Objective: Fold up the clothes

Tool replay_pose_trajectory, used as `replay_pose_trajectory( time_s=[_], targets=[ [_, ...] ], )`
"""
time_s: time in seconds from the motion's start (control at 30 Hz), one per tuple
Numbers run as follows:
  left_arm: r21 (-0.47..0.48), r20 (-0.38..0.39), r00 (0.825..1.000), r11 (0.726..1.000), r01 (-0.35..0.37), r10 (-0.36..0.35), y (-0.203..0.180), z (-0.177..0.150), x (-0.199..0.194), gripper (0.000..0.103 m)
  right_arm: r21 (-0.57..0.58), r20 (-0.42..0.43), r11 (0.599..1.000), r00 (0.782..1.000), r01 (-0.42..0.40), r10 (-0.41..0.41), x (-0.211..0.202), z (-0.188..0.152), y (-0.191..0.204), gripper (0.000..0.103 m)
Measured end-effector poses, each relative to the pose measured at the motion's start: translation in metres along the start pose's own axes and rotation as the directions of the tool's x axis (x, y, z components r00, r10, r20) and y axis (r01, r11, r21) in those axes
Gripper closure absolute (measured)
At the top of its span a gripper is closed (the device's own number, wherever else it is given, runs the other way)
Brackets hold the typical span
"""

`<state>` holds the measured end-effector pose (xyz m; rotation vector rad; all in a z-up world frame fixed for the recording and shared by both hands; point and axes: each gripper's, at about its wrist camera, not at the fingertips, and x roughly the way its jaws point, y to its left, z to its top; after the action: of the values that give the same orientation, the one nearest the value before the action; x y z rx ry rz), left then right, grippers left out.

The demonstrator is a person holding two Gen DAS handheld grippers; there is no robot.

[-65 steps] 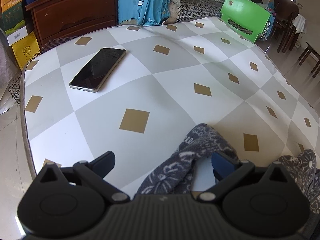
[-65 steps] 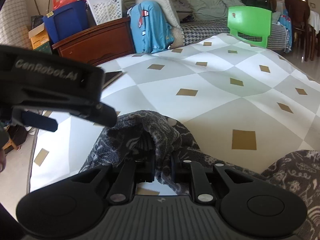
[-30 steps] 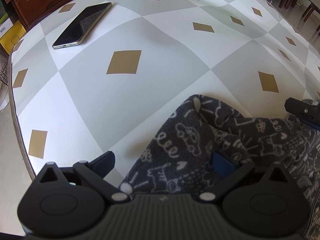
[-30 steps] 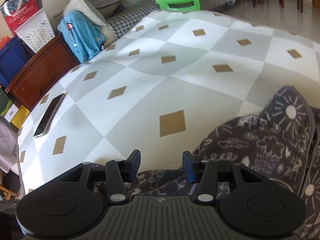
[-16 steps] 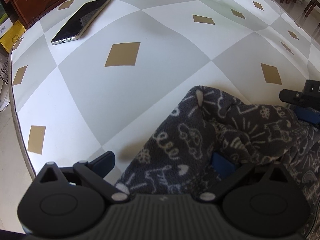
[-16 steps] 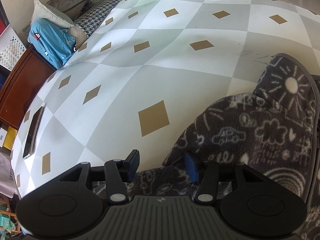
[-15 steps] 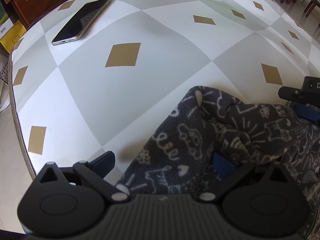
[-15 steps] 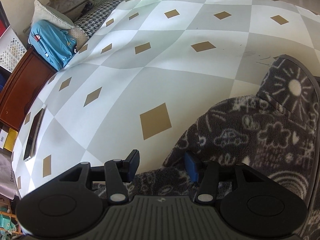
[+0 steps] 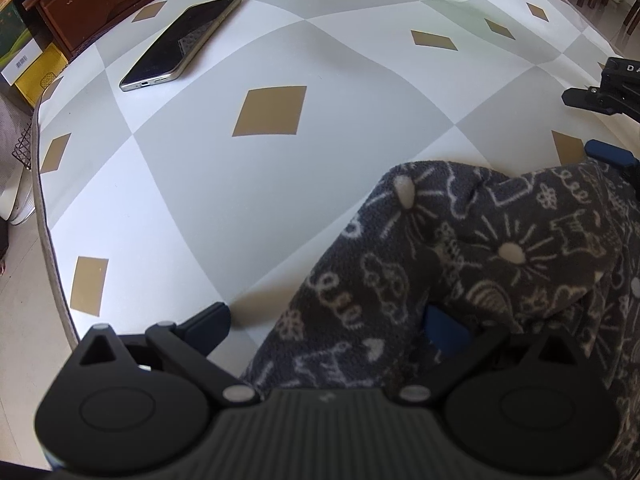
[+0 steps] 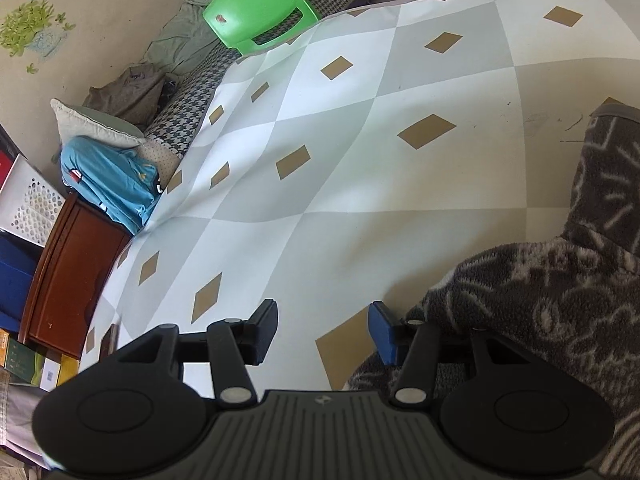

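Observation:
A dark grey fleece garment [image 9: 460, 248] with white doodle print lies bunched on the checked tablecloth [image 9: 224, 200], at the lower right of the left wrist view. My left gripper [image 9: 328, 326] stands wide open low over the garment's left edge. The cloth covers part of its right finger, and its pads do not press. In the right wrist view the garment [image 10: 560, 300] lies to the right. My right gripper [image 10: 323, 330] is open, with only bare tablecloth between its fingers. The left wrist view shows the right gripper [image 9: 596, 128] at the right edge, just above the garment.
A phone [image 9: 180, 44] lies face up on the far left of the table. The table's left edge [image 9: 44, 220] drops to the floor. Beyond stand a brown wooden cabinet [image 10: 60, 280], a blue garment [image 10: 108, 184], a sofa and a green chair [image 10: 260, 4].
My right gripper has rolled and slid left off the garment, so bare cloth now lies between its fingers. My left gripper has stayed put, open over the garment.

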<state>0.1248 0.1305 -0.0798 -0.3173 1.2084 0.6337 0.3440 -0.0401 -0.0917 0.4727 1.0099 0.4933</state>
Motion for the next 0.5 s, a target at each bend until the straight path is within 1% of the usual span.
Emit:
replay_pose_trajectory(
  time_s=[0.1,0.2,0.27,0.33,0.4,0.5],
  targets=[
    [-0.038,0.025,0.999,0.999,-0.028,0.029,0.008,0.006,-0.002,0.0,-0.04,-0.016,0.999,1.0,0.014,-0.014,-0.001,-0.001,0.007,0.053],
    [-0.086,0.035,0.999,0.996,0.005,-0.002,0.016,0.011,-0.006,0.0,-0.119,-0.053,0.993,0.998,-0.028,0.022,-0.008,-0.009,0.016,0.053],
    [-0.086,0.041,0.999,0.996,0.004,-0.001,0.016,0.011,-0.007,0.0,-0.193,-0.073,0.98,0.997,-0.049,0.035,-0.015,-0.017,0.025,0.053],
    [-0.078,0.028,1.0,0.997,0.005,-0.003,0.014,0.01,-0.006,0.0,-0.283,-0.084,0.958,0.996,-0.043,0.02,-0.021,-0.026,0.034,0.053],
    [-0.077,0.017,1.0,0.997,0.006,-0.005,0.013,0.01,-0.005,0.0,-0.375,-0.09,0.926,0.996,-0.036,0.002,-0.027,-0.035,0.044,0.053],
    [-0.075,0.021,1.0,0.997,0.004,-0.002,0.013,0.01,-0.005,0.0,-0.478,-0.103,0.877,0.995,-0.043,-0.008,-0.037,-0.048,0.055,0.053]
  ],
)
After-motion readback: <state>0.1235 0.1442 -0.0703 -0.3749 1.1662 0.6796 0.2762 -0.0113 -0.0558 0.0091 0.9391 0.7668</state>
